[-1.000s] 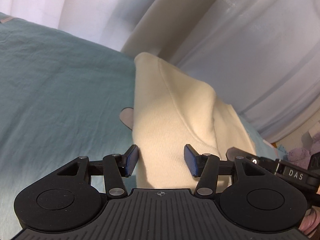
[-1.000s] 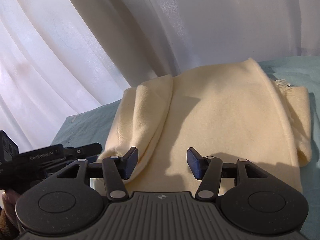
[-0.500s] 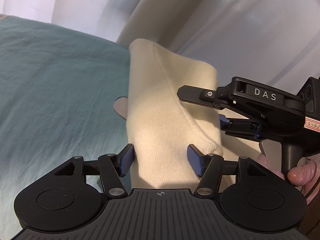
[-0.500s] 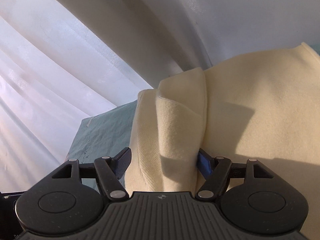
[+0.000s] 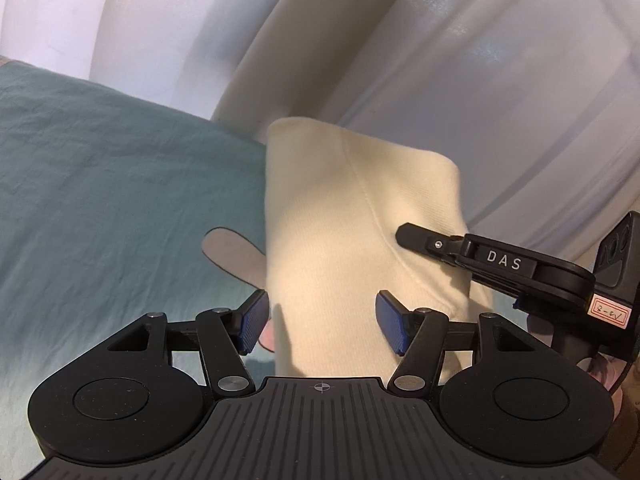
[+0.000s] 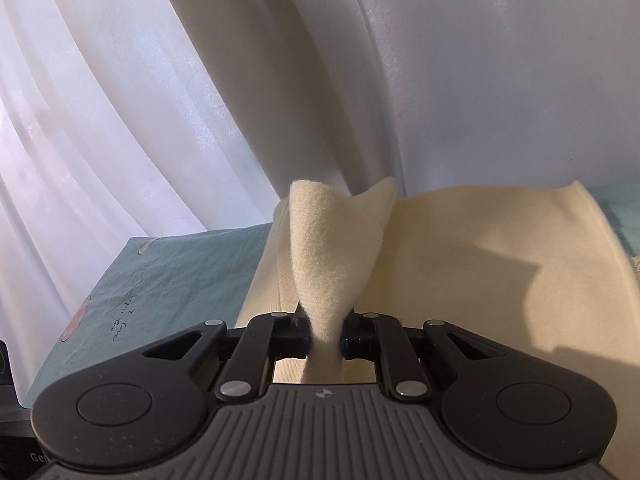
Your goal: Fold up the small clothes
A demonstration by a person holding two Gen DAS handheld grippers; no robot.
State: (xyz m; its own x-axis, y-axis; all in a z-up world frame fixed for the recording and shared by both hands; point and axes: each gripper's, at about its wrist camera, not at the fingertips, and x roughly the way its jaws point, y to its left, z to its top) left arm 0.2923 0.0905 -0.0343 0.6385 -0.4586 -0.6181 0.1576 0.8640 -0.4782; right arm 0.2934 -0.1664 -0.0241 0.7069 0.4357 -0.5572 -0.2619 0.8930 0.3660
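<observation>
One cream garment (image 6: 472, 272), two grippers

Both wrist views sit low and close over the cream garment (image 5: 340, 216) (image 6: 460, 264), facing the white curtain (image 5: 500, 80) (image 6: 200, 80).

Domestic setting, most likely a bedroom. The work surface is a teal bedsheet (image 5: 100, 184), wrinkled, printed with a cartoon figure and a line of handwriting-style script (image 6: 122, 322). Behind it hang white sheer curtains (image 6: 120, 100) in long vertical folds, lit from behind by daylight. A cream knitted garment (image 5: 340, 216) lies on the sheet, consistent with household laundry rather than a laboratory or workshop bench.
</observation>
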